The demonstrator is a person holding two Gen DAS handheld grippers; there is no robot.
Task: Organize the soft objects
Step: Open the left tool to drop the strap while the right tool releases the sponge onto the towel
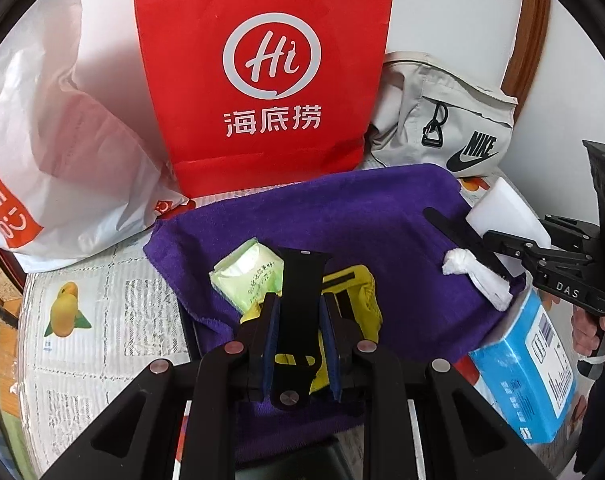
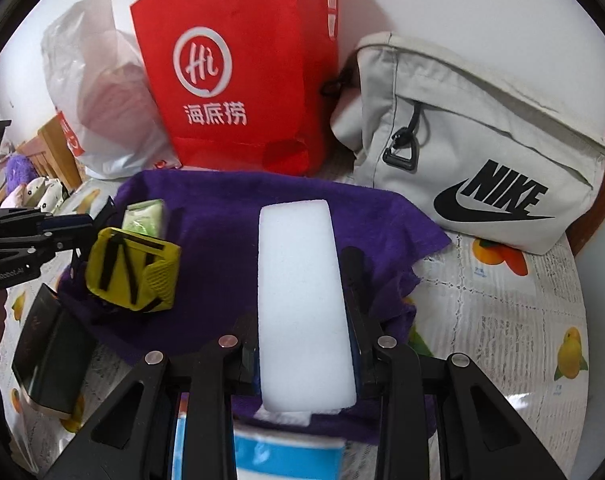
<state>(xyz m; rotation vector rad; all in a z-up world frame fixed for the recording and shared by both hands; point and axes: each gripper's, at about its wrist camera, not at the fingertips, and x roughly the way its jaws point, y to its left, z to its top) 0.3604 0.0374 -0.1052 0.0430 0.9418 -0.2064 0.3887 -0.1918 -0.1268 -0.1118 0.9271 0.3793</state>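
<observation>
Left tongs (image 1: 298, 340) pinch a black strap (image 1: 300, 280), right tongs (image 2: 306, 344) pinch a white sponge (image 2: 302, 300); 3 bags' contents are hidden.

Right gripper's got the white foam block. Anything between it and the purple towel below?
Nothing visible. The right gripper is shut on the white foam block, and the purple towel beneath and ahead of it lies bare. The yellow strap item, held by the left gripper, sits off to the side.

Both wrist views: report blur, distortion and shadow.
Left wrist view: fisheye bends the red bag, dark corners, mostly sharp, soft shadow on the white plastic bag. Right wrist view: same bending, blue box at bottom edge blurred, white foam block bright, nearly washed out.
</observation>
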